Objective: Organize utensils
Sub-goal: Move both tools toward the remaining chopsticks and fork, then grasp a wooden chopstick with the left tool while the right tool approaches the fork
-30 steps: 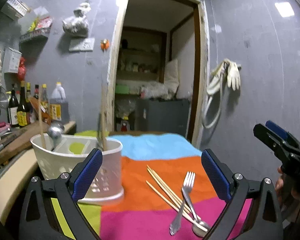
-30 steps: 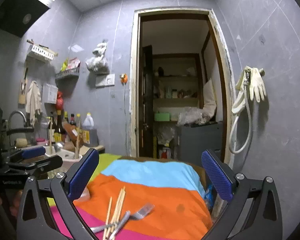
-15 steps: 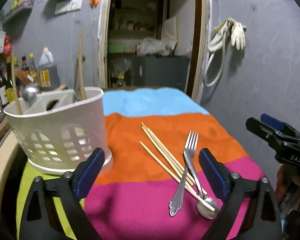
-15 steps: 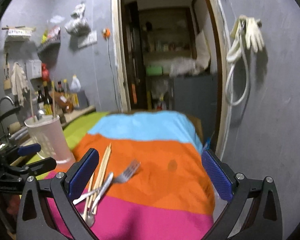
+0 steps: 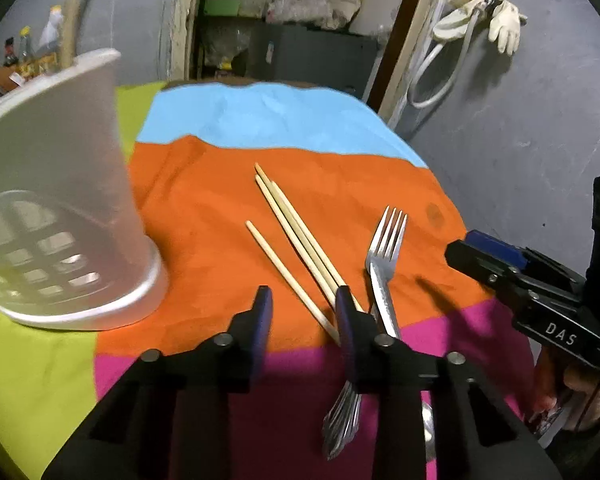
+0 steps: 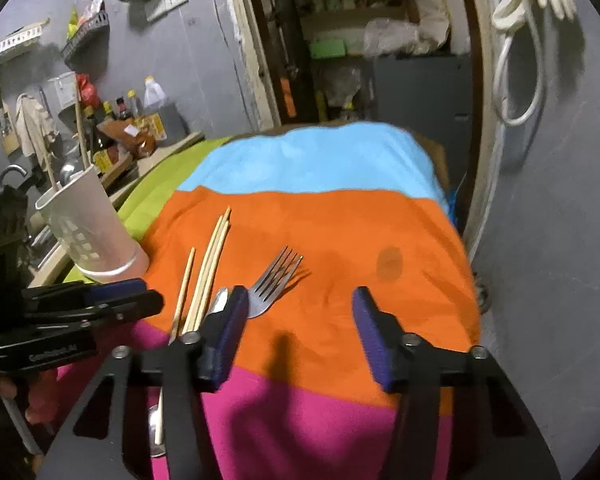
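Observation:
Several wooden chopsticks [image 5: 296, 236] lie on the striped cloth [image 5: 220, 184], with a metal fork [image 5: 386, 248] to their right crossing a spoon whose bowl is mostly hidden. A white utensil caddy [image 5: 56, 200] stands at the left. My left gripper [image 5: 304, 304] is open, low over the chopsticks' near ends, one loose chopstick between its fingers. My right gripper [image 6: 300, 316] is open and empty, its left finger [image 6: 232, 320] just over the fork [image 6: 276, 276]. The chopsticks [image 6: 212, 264] and caddy [image 6: 88, 224] also show in the right wrist view.
The cloth-covered table ends at a grey wall on the right, where gloves and a hose [image 5: 476, 12] hang. A doorway [image 6: 360, 40] opens behind the table. Bottles [image 6: 120, 116] and a sink counter stand at the left beyond the caddy.
Both grippers have come down and forward toward the utensils. The left jaws have narrowed a lot over the chopsticks; the right jaws have narrowed too. Nothing was taken hold of.

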Demonstrator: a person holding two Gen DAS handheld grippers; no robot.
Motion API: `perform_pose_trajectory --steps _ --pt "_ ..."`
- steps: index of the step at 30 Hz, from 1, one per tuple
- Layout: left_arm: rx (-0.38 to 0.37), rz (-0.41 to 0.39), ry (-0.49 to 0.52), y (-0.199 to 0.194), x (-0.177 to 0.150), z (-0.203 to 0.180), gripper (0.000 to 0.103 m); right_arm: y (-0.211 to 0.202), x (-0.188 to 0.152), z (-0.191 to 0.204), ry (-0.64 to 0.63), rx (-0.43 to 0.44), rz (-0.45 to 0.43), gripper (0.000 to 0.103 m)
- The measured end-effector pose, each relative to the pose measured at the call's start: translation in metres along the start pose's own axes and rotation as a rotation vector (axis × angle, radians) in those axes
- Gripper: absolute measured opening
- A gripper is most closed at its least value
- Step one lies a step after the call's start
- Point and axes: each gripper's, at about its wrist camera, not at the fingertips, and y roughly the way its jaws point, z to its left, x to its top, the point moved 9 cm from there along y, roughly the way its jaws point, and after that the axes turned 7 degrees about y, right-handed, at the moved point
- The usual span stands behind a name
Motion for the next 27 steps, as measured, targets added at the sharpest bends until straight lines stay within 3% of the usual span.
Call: perform_pose_trajectory --steps 4,13,17,21,27 --pt "-0.022 0.068 -0.038 0.017 -0.002 0.004 0.014 0.019 0.0 -0.001 0.023 0.036 0.066 0.033" --pt "-0.037 0.058 -0.034 0.022 0.005 0.009 0.011 0.048 -0.001 -0.004 0.126 0.14 0.178 0.025" --pt "-0.027 0.063 -0.023 0.027 0.007 0.008 0.01 0.054 0.002 -0.007 0.185 0.191 0.197 0.011" --pt "-0.034 0.071 -0.037 0.028 0.008 0.008 0.008 0.054 0.003 -0.002 0.192 0.222 0.196 0.009" --pt "-0.015 0.081 -0.039 0.023 0.007 0.009 0.006 0.045 0.007 0.006 0.132 0.192 0.148 0.007"
